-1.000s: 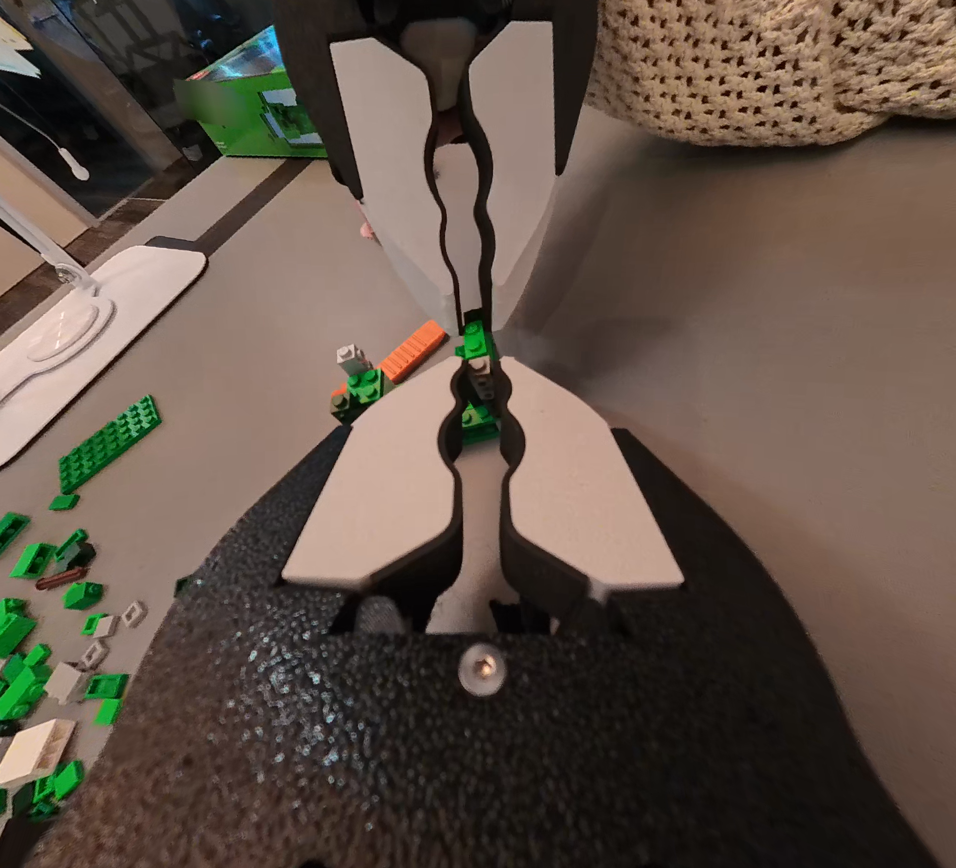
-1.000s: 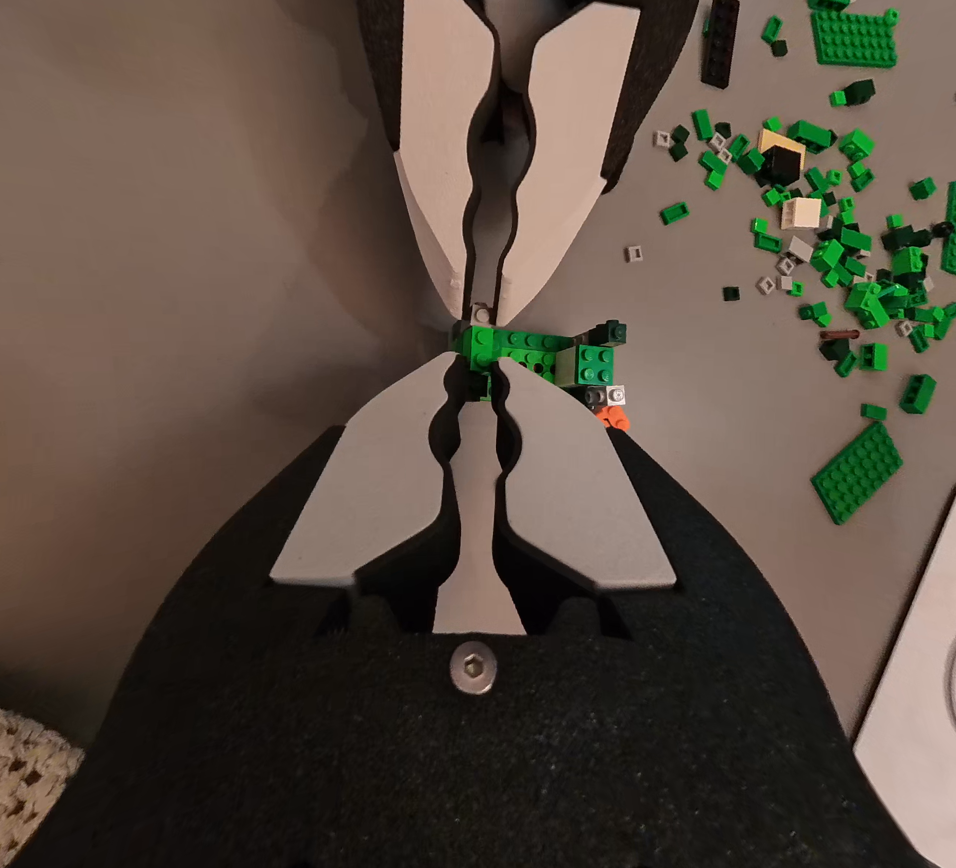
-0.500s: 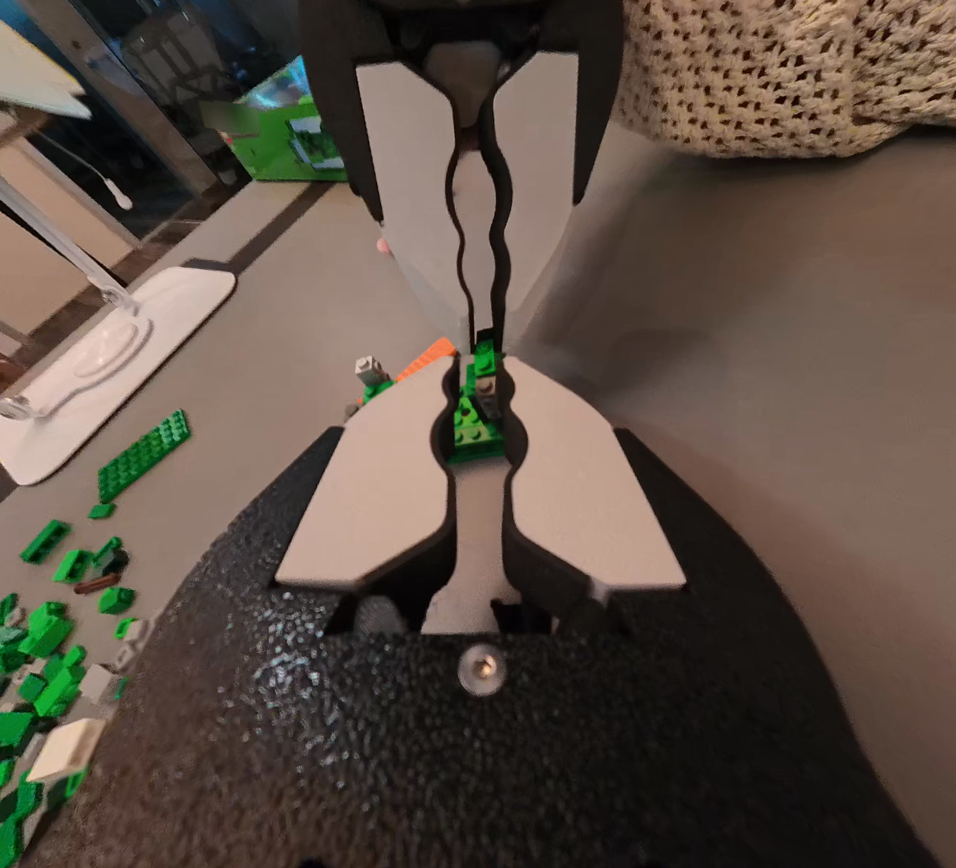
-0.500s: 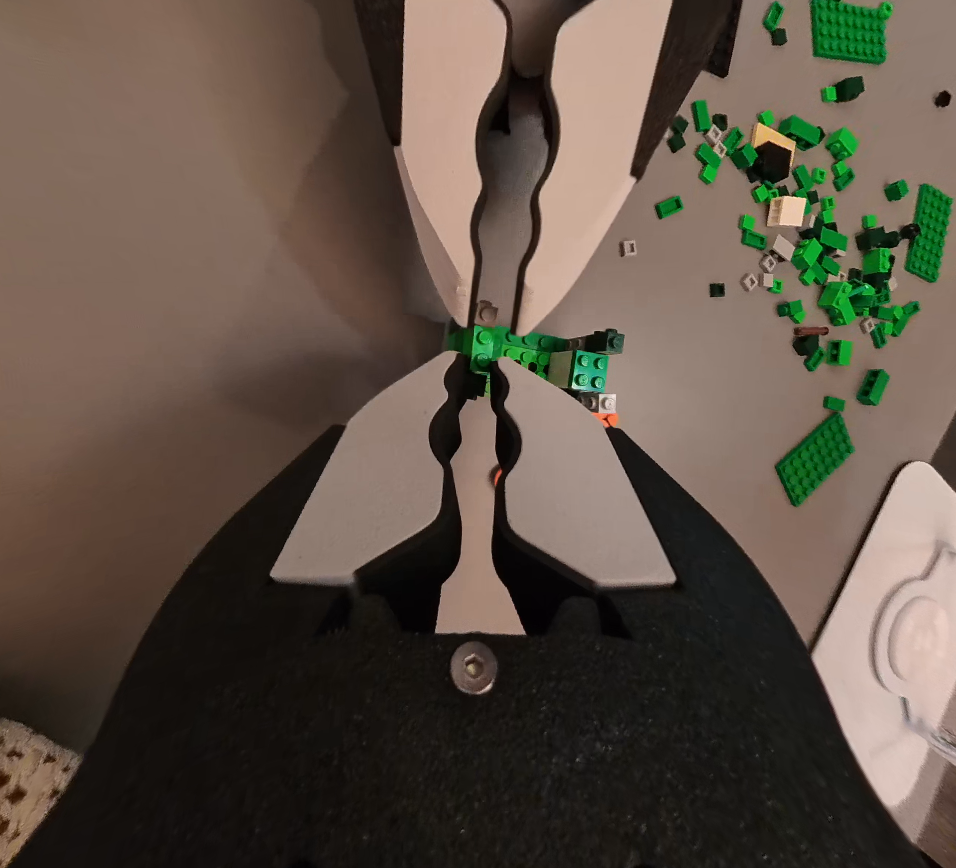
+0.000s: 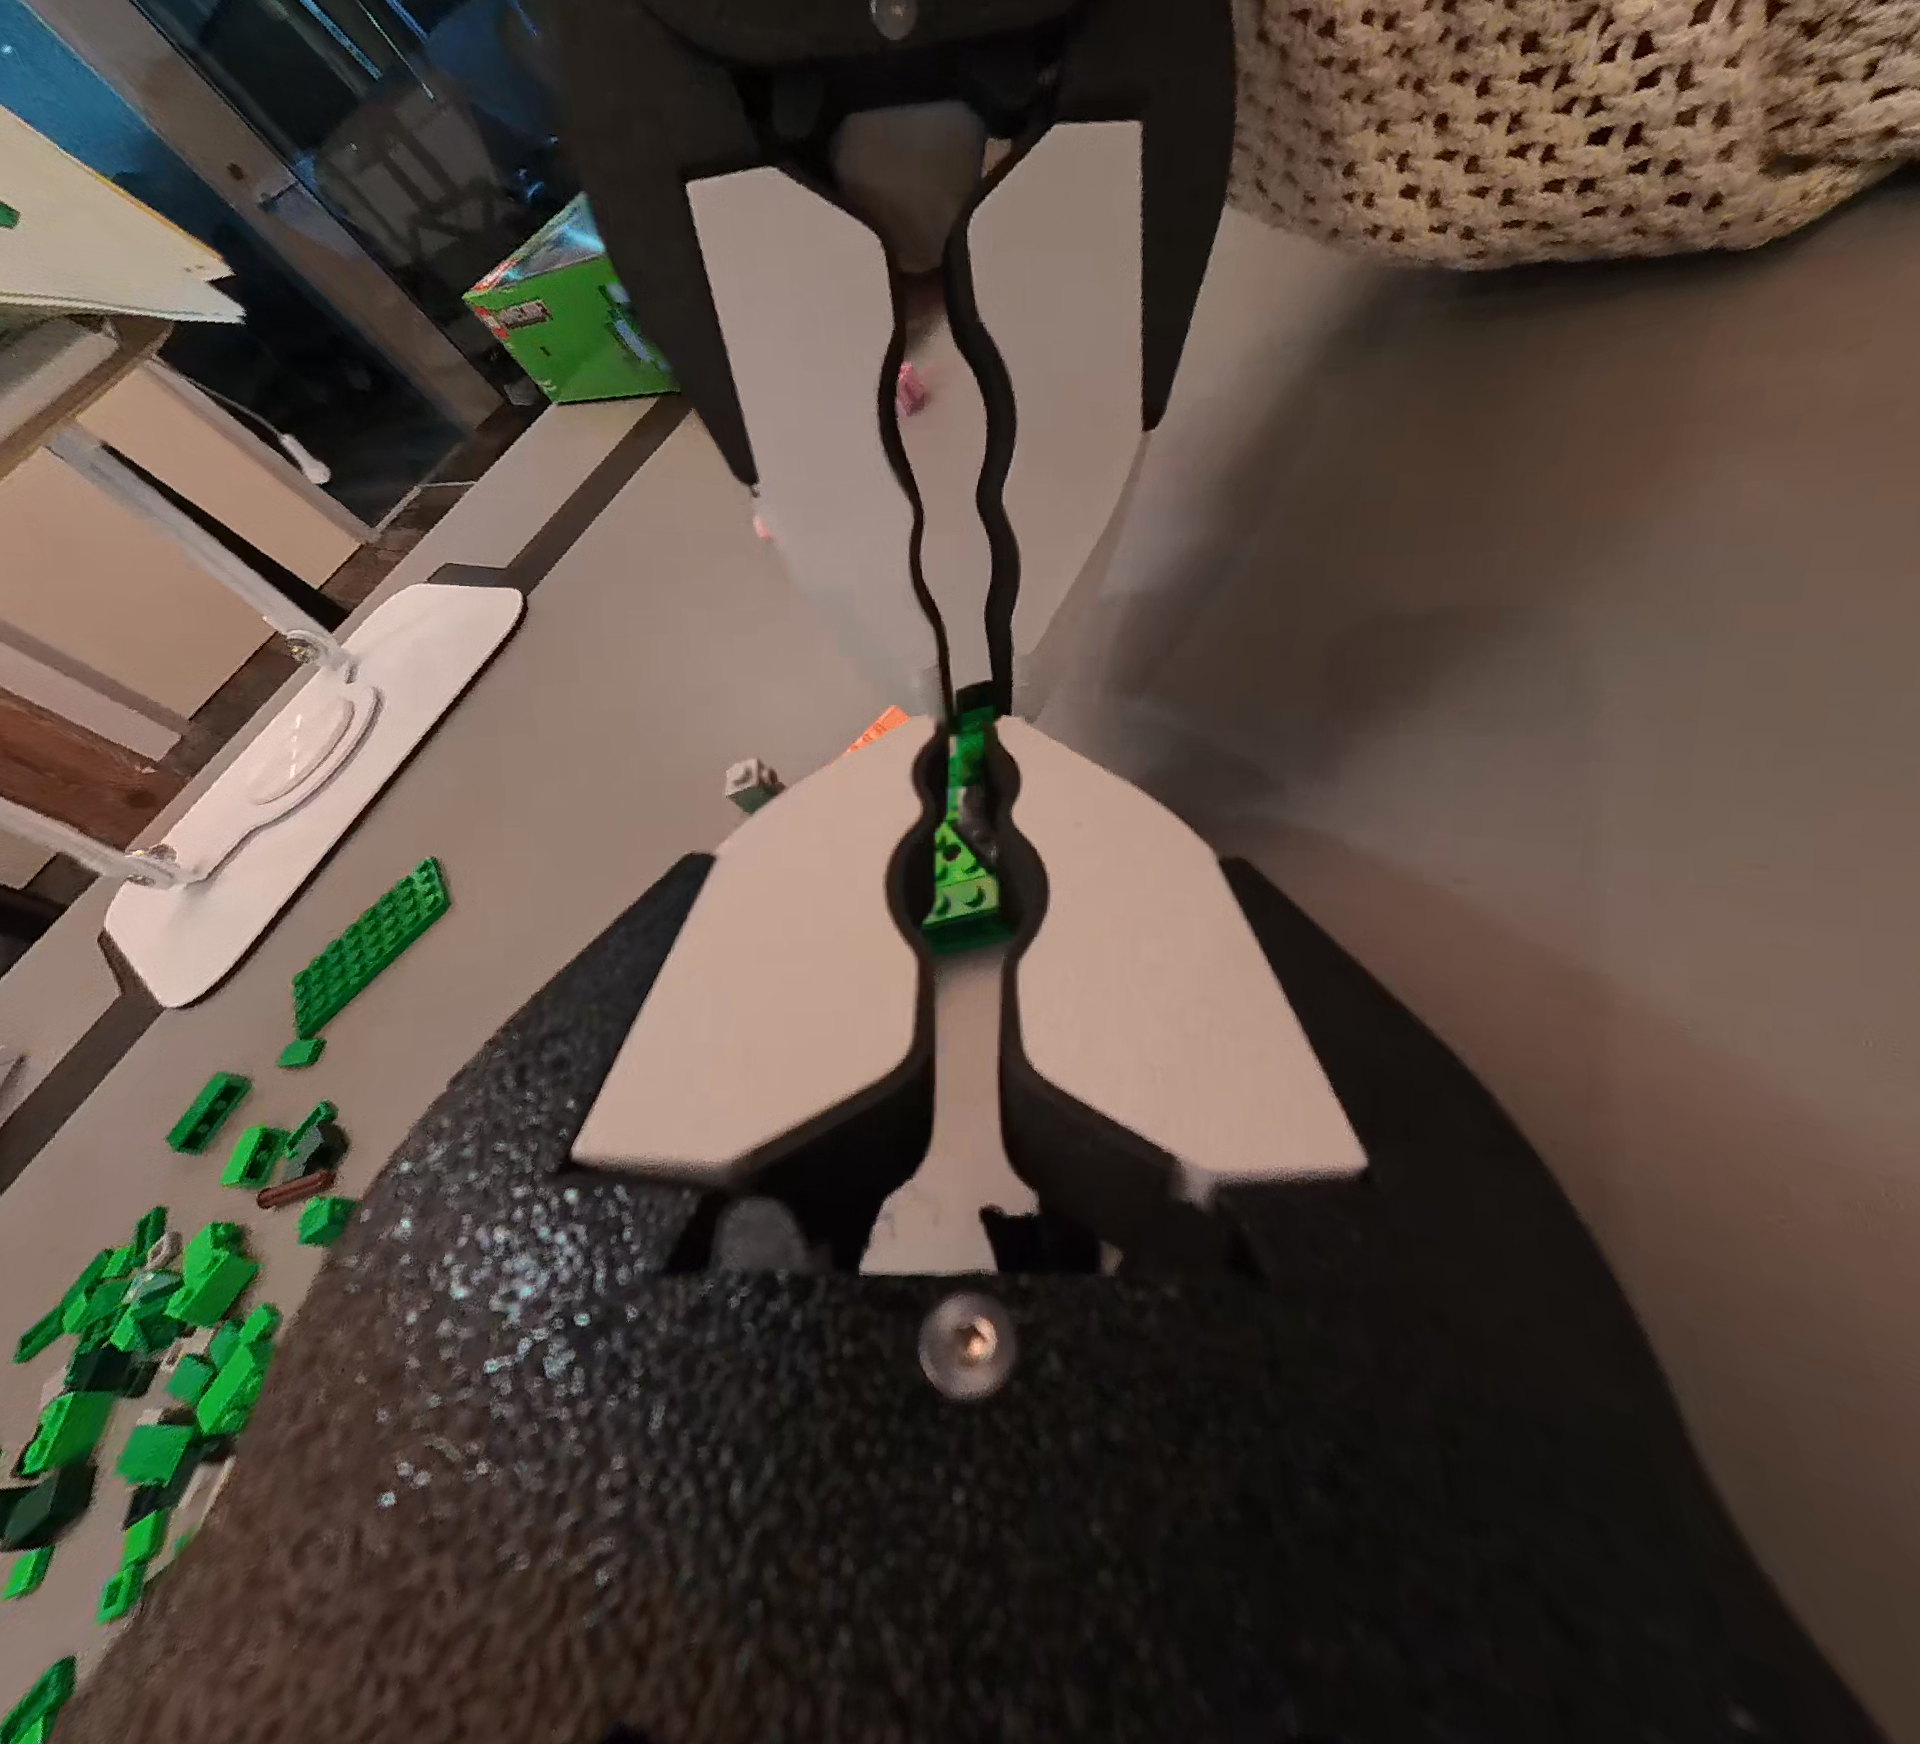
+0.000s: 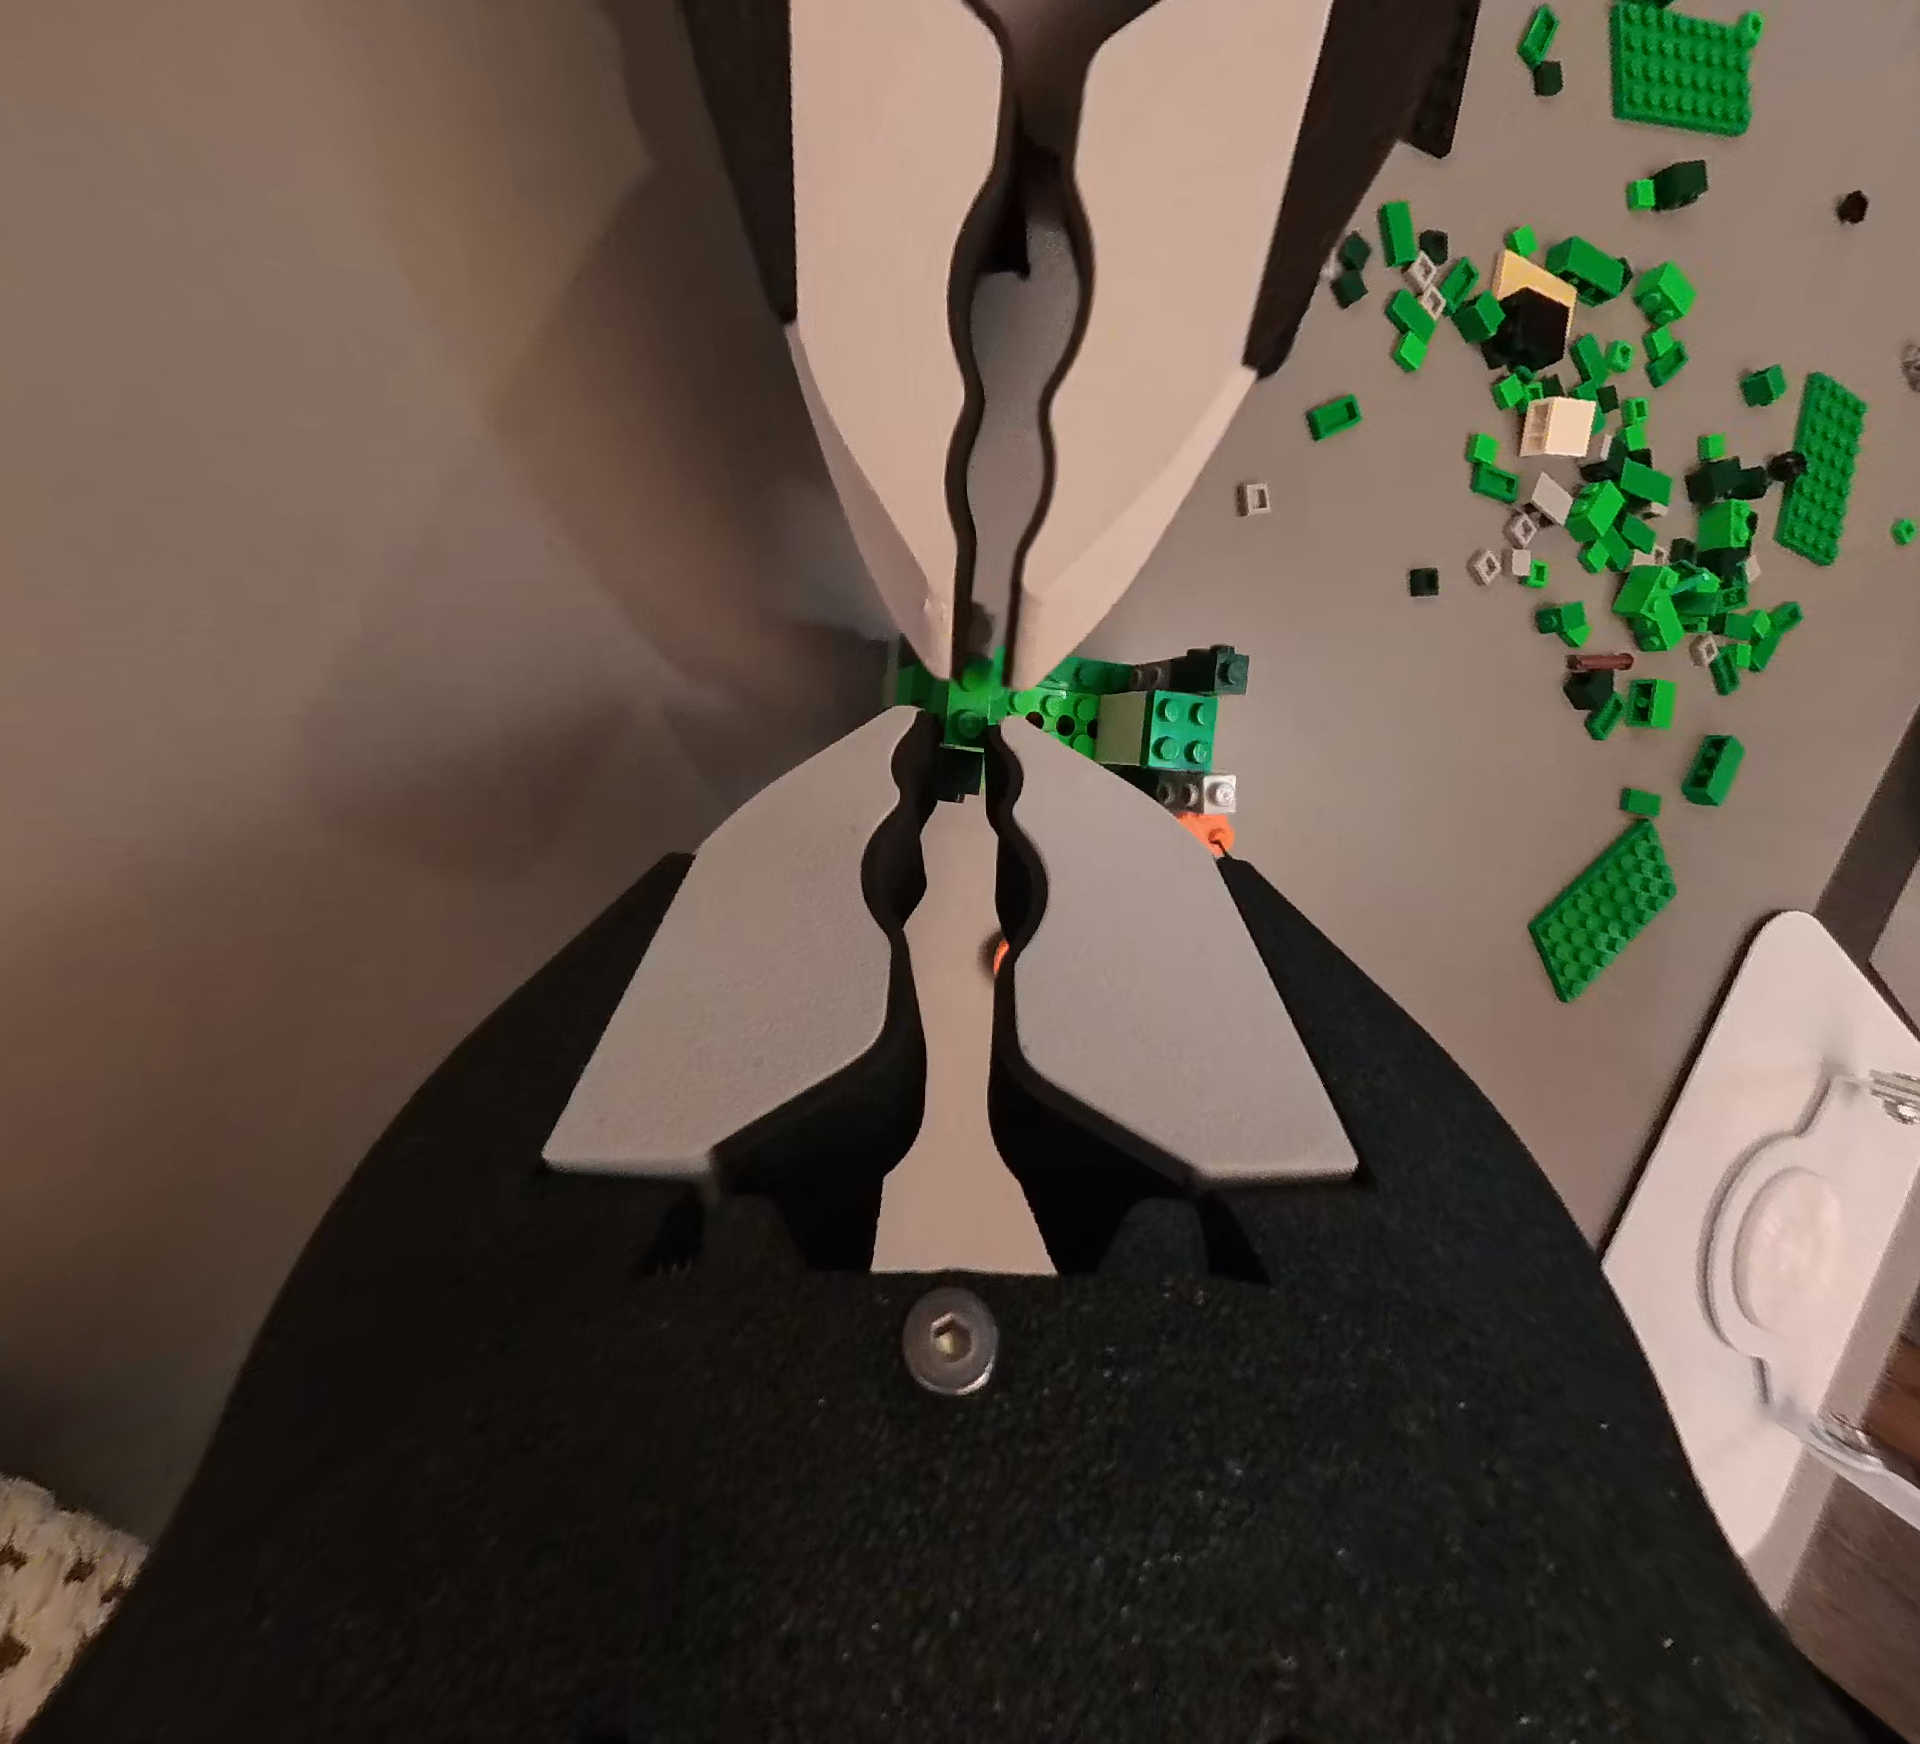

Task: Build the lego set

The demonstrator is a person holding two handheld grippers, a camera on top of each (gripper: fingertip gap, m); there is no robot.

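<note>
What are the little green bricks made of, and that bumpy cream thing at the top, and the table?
The green bricks look like hard, shiny plastic: crisp studs and glossy highlights. The cream thing looks like knitted yarn, soft and holey, with open loops showing; which fibre I cannot tell. The table has a smooth, matte grey-beige top, perhaps laminate, though the look leaves that open.

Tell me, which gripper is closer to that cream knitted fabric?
Right. The knitted fabric lies just behind the right gripper, beside its body; the left gripper faces it from across the lego build that both clamp.
</note>
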